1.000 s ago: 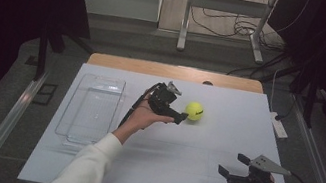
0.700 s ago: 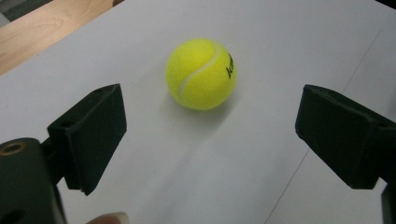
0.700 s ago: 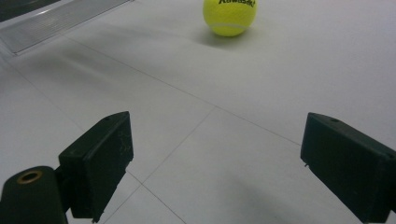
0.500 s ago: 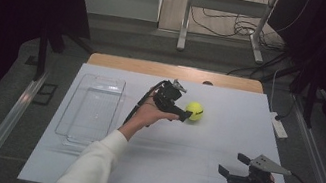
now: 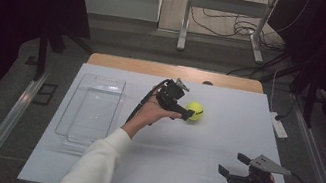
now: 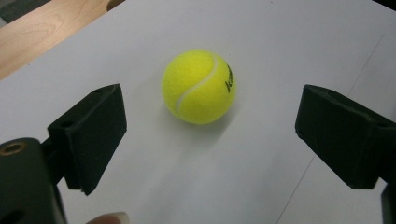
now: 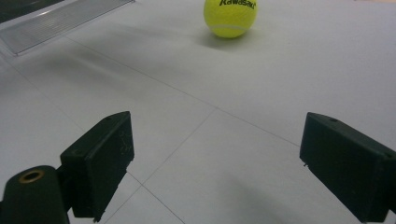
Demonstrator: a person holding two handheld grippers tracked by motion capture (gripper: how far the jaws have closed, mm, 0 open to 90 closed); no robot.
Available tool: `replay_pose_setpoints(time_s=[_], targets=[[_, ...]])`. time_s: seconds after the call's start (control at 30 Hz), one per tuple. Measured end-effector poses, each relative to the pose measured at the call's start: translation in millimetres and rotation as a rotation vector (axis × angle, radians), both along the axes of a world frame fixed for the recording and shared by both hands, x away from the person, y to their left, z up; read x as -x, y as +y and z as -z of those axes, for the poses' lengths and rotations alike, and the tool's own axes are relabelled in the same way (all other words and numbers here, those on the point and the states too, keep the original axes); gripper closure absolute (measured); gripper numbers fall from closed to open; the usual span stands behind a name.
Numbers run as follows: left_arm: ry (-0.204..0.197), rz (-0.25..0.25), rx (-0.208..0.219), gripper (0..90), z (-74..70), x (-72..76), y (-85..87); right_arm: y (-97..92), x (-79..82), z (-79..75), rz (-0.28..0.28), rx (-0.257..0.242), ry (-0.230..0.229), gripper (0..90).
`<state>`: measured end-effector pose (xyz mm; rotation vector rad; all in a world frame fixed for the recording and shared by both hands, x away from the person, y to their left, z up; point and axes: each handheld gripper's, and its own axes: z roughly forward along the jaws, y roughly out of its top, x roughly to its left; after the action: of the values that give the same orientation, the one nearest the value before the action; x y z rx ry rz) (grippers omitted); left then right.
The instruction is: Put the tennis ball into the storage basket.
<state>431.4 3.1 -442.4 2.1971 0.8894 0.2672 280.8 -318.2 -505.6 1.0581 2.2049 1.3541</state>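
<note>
From the high view, the yellow tennis ball [image 5: 194, 111] sits on the white bench [image 5: 224, 138] a little beyond its middle, and the left hand-held gripper [image 5: 185, 114] reaches to it from the left, its black tips right at the ball's near-left side; whether they touch it cannot be told from up there. The left gripper view settles the matter: the ball [image 6: 199, 87] rests on the white surface between and just beyond the two black jaws, which stand wide apart with bare bench showing on either side of it, so this gripper is open and holds nothing. That view also shows the ball's white seam and a bit of black lettering on its right flank, a strip of wooden edge [image 6: 42, 32] at the upper left, and a fingertip at the bottom edge. The high view alone shows the clear plastic tray [image 5: 92, 109] lying at the left of the bench, well apart from the ball, and the right hand-held gripper [image 5: 233, 165] held low near the front right corner, jaws spread and empty. In the right gripper view the ball [image 7: 230, 17] stands far ahead, well beyond the open jaws, its black brand lettering showing, with a corner of the tray [image 7: 51, 21] at the upper left.
</note>
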Motion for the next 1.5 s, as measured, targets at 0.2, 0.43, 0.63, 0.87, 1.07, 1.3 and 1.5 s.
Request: replay_pose_setpoints(time_s=[0.2, 0.43, 0.63, 0.87, 1.07, 1.3, 1.5], targets=[[0.01, 0.0, -0.01, 10.2, 3.8, -3.1, -4.3, -0.3, 0.0, -0.2, 0.001, -0.002, -0.001, 10.3], [0.017, 0.001, -0.023, 10.1, 5.1, -11.3, -9.3, -1.0, -0.2, 0.0, 0.003, -0.007, 0.002, 10.3], [0.027, -0.003, -0.045, 10.0, 5.9, -18.6, -14.6, -0.8, -1.0, -0.4, 0.001, -0.012, 0.004, 10.3], [0.045, -0.002, -0.046, 9.6, 9.3, -26.9, -21.8, 0.9, -3.4, 0.6, -0.002, -0.005, 0.002, 10.3], [0.056, 0.008, -0.051, 9.2, 11.9, -32.9, -33.2, -0.4, -4.3, 0.3, 0.0, -0.009, 0.003, 10.3], [0.074, 0.012, -0.068, 8.8, 19.4, -38.1, -41.2, -1.0, -3.4, 0.4, 0.001, -0.01, 0.003, 10.3], [0.087, 0.004, -0.078, 8.7, 25.1, -42.9, -41.7, -1.7, -3.3, 0.6, 0.005, -0.009, 0.003, 10.3]])
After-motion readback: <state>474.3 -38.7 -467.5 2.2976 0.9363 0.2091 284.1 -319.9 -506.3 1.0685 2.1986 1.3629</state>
